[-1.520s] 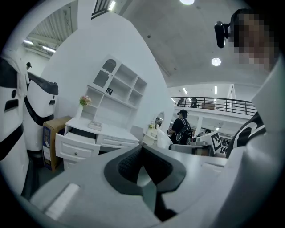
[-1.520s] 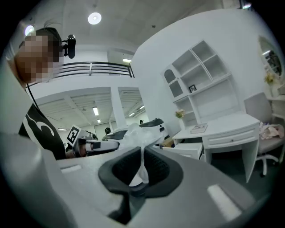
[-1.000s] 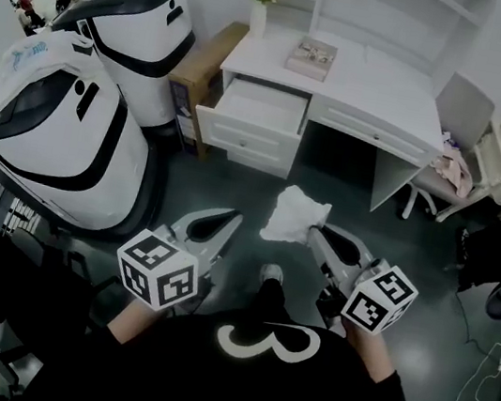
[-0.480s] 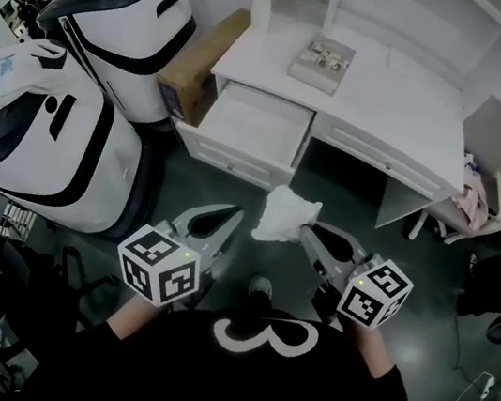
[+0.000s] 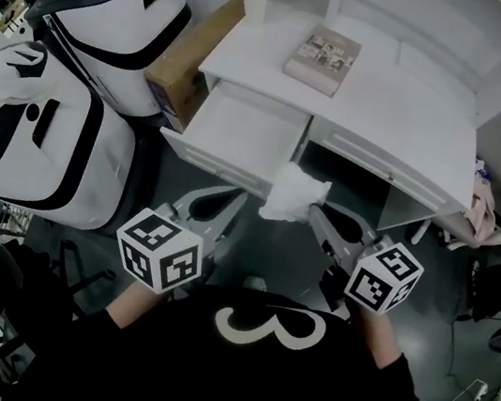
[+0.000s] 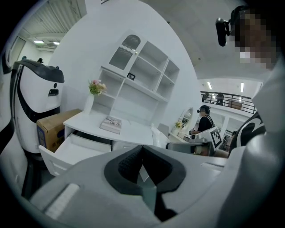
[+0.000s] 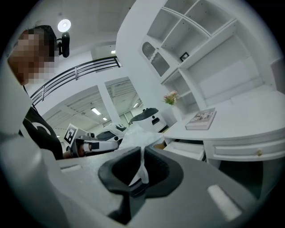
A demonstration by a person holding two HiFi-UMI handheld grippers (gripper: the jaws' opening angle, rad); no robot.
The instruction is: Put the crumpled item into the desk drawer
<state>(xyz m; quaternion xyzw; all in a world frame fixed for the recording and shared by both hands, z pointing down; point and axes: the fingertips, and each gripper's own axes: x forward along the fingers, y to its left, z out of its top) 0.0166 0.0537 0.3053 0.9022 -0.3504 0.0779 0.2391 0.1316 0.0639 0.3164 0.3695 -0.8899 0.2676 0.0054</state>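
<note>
The crumpled white wad (image 5: pixel 295 193) bulges out past the tips of the right gripper (image 5: pixel 317 214), whose fingers are nearly closed and pinch only a thin fold of it. The open white desk drawer (image 5: pixel 243 132) lies ahead of those tips and to their left, apart from the wad, its inside bare. The left gripper (image 5: pixel 232 197), just beside, has its fingers together on nothing. The hold looks slight to me. A jolt, or a brush against the drawer's front panel, could tug the wad loose onto the dark floor (image 5: pixel 271 251).
</note>
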